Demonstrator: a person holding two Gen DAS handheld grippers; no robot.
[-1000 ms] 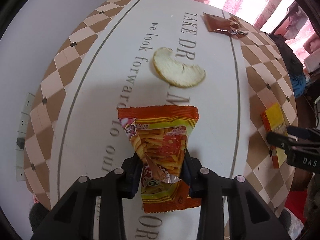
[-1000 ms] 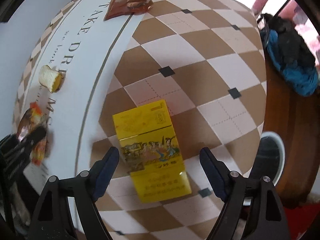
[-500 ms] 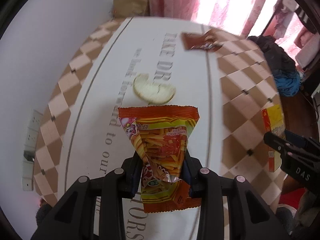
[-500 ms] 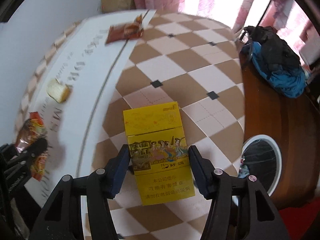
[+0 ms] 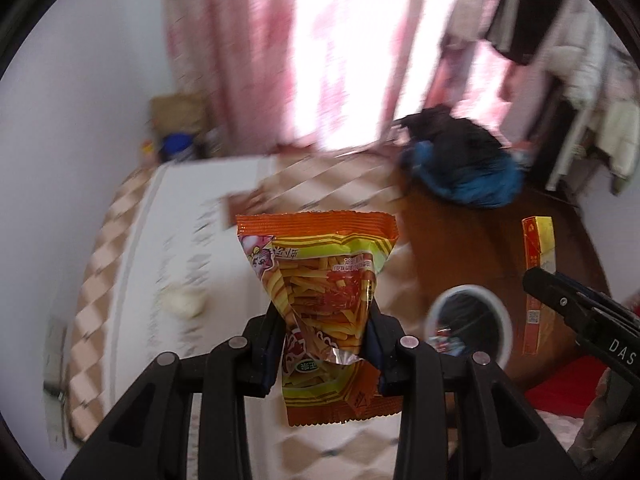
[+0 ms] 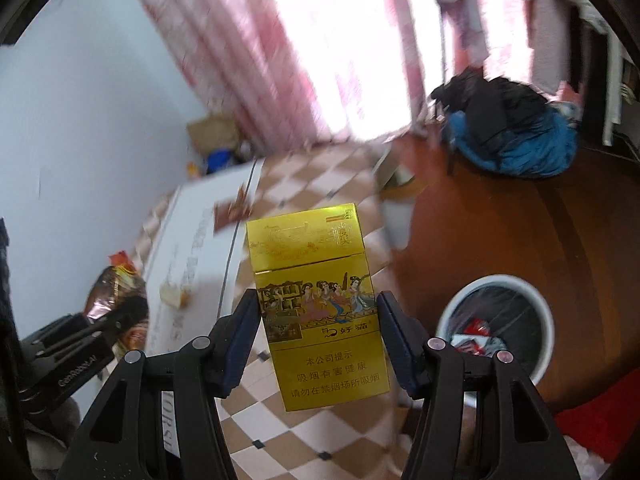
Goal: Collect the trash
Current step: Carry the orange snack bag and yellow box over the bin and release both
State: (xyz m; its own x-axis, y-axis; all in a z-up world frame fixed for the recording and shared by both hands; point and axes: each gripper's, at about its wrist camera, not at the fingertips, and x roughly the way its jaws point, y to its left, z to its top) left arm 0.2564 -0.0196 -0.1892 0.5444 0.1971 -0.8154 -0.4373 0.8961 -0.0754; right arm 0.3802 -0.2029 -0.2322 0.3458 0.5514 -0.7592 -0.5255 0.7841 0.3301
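Note:
My left gripper [image 5: 326,320] is shut on an orange snack bag [image 5: 320,272] and holds it above the table. My right gripper [image 6: 318,312] is shut on a yellow cigarette pack [image 6: 320,300], also lifted; the pack shows edge-on in the left wrist view [image 5: 538,280]. A white-rimmed trash bin [image 6: 496,324] with wrappers inside stands on the floor to the right, also in the left wrist view [image 5: 468,324]. A piece of peel [image 5: 182,300] and a brown wrapper [image 5: 244,202] lie on the checkered table [image 6: 304,168].
Pink curtains [image 5: 280,52] hang behind the table. A blue and black pile of clothes [image 6: 508,128] lies on the brown floor. A cardboard box [image 6: 212,130] sits by the wall. A red mat [image 6: 600,420] lies near the bin.
Both grippers have lifted their items off the table and tilted up, bringing the curtains, floor and bin into view. The right gripper closed on the pack within the last second.

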